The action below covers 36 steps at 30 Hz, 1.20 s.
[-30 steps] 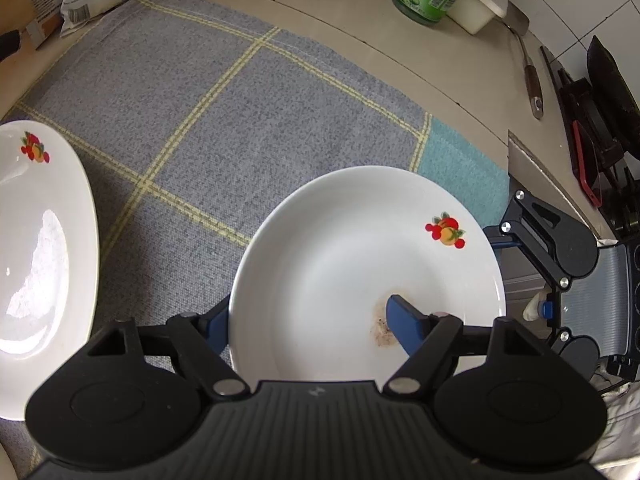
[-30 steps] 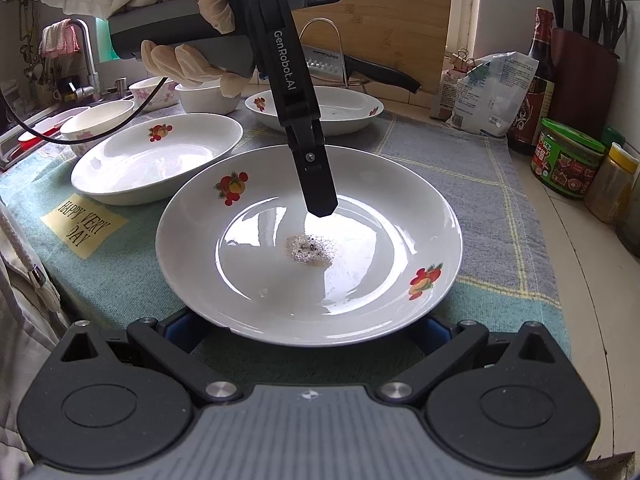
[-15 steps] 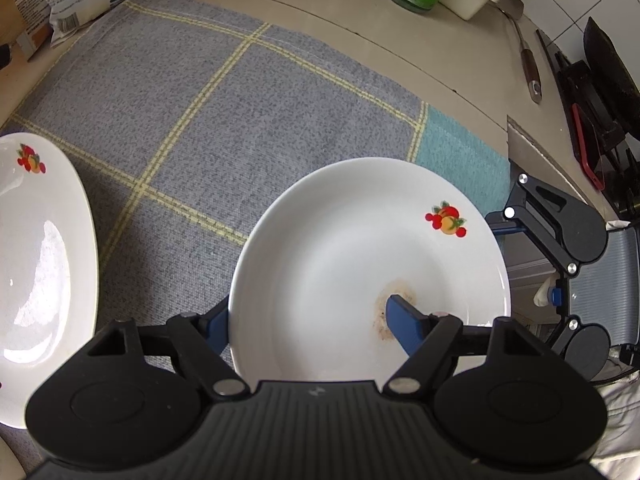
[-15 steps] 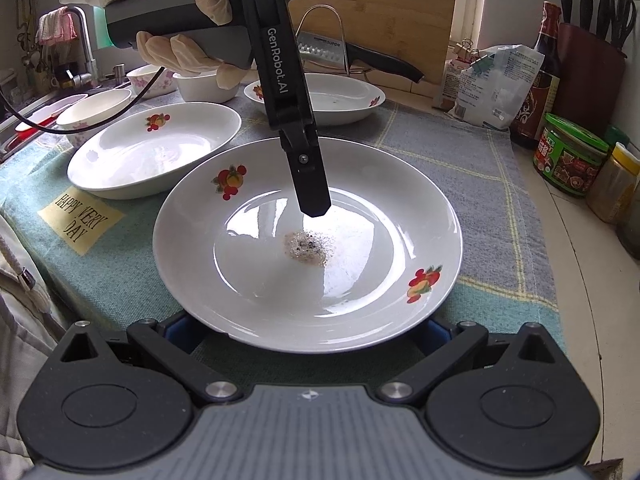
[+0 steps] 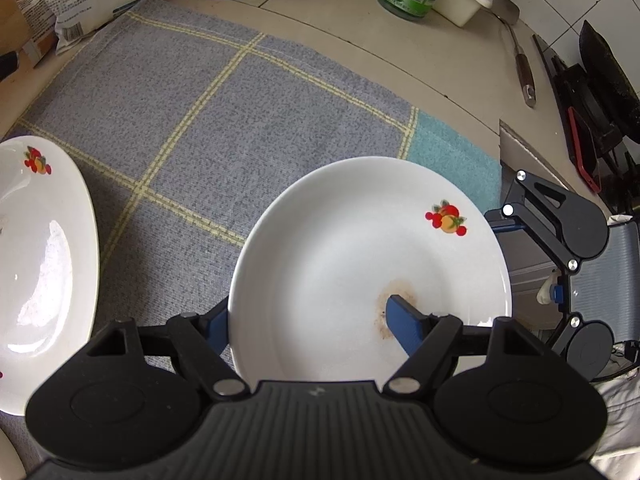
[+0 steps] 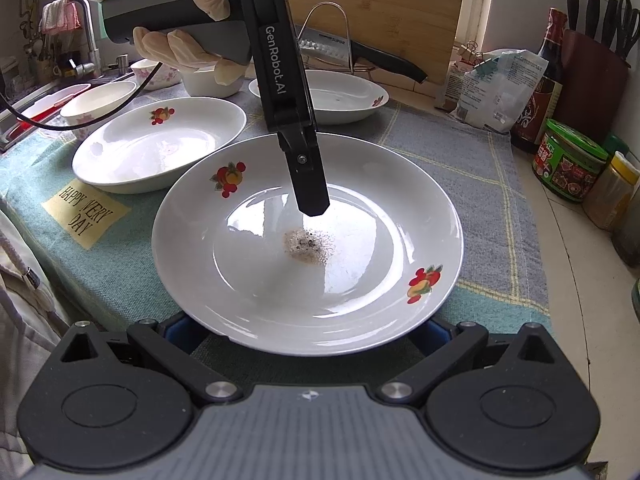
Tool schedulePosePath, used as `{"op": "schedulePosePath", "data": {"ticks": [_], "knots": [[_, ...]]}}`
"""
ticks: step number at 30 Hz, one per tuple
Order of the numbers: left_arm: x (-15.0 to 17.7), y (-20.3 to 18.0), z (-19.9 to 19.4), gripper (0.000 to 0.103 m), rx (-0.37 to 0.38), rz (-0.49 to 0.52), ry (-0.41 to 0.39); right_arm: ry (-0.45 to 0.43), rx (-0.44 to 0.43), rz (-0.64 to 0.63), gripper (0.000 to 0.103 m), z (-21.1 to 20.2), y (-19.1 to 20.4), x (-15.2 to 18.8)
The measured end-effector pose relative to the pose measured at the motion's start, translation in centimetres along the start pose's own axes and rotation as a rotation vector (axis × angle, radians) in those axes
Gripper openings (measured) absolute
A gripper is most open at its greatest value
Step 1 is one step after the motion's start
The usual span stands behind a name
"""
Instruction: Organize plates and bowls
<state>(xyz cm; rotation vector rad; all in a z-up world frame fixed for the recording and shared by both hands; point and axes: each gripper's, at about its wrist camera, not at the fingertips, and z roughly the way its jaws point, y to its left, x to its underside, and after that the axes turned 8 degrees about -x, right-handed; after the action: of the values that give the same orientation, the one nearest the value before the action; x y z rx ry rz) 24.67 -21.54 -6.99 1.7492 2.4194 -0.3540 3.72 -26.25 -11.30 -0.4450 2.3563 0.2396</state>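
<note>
A white plate with fruit prints (image 5: 360, 248) carries a brown stain at its middle and is held a little above the grey checked cloth (image 5: 224, 112). My left gripper (image 5: 312, 320) is shut on the plate's rim, one finger under it, one on top (image 5: 404, 320). In the right wrist view the same plate (image 6: 360, 280) fills the middle, with the left gripper's upper finger (image 6: 308, 184) over it. My right gripper (image 6: 304, 332) is wide open with its fingers under the plate's near edge.
A second fruit-print plate (image 6: 160, 144) lies left, a third (image 6: 340, 96) behind. Small bowls (image 6: 100, 100) stand near the sink. Jars (image 6: 568, 160), a sauce bottle (image 6: 540, 80), a knife block, a bag and a cutting board line the back. A stove (image 5: 592, 100) is right.
The plate has moved slightly with the left gripper, toward the right gripper's camera. Both grippers keep their hold and opening.
</note>
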Motion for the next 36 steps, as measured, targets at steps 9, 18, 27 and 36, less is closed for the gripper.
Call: {"op": "schedulePosePath", "data": {"ticks": [9, 18, 27, 36], "knots": [[0.0, 0.3, -1.0, 0.077, -0.012, -0.029, -0.047, 0.002, 0.004, -0.037, 0.103, -0.6, -0.5, -1.1], [-1.1, 0.9, -1.3, 0.077, -0.025, -0.059, -0.088, 0.002, 0.003, -0.056, 0.103, -0.5, -2.2, -2.1], [-3.7, 1.8, -1.0, 0.077, -0.046, -0.066, -0.127, -0.002, 0.018, -0.062, 0.103, 0.1, -4.7, -3.1], [-6.4, 3.5, 0.0, 0.077, -0.061, -0.063, -0.149, -0.01, 0.03, -0.054, 0.103, 1.0, -7.7, -4.1]]}}
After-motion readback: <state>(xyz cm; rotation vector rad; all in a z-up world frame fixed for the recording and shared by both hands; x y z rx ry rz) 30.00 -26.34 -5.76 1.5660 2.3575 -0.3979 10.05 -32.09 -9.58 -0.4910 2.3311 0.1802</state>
